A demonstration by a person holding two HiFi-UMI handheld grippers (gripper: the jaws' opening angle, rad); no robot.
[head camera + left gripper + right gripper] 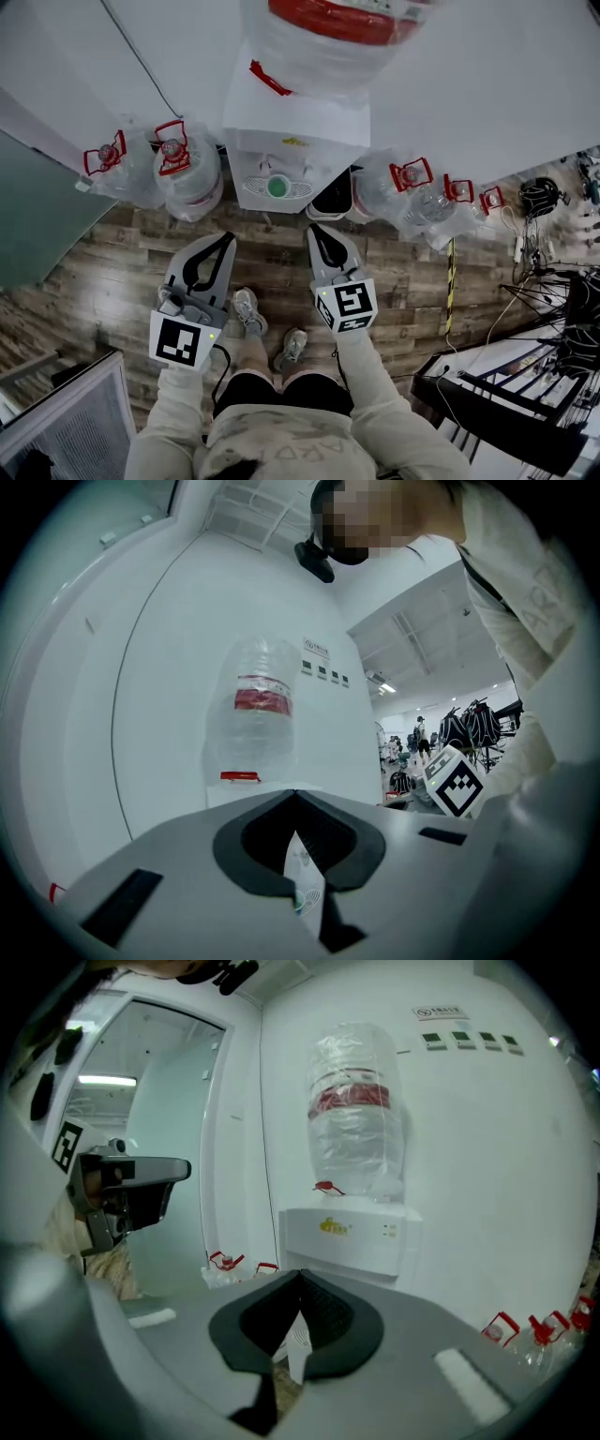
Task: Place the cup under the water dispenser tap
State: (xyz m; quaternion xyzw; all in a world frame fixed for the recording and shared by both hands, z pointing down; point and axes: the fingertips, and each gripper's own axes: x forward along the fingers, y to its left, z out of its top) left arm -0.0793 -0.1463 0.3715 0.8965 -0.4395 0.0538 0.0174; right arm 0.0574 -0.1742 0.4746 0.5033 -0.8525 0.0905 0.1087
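Two grippers face the water dispenser (pixel 291 141): the left gripper (pixel 228 237) with jaws pressed together on nothing, what looks like the cup (pixel 277 187) already standing in its front bay (pixel 302 190), and the right gripper (pixel 314 228) likewise closed and empty, held off, I'd guess, to keep clear of it.

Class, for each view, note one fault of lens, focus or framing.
Head view: the dispenser bottle is blurred and cropped at the top. Left gripper view: fisheye curves the wall; black corners. Right gripper view: the glass partition bows.
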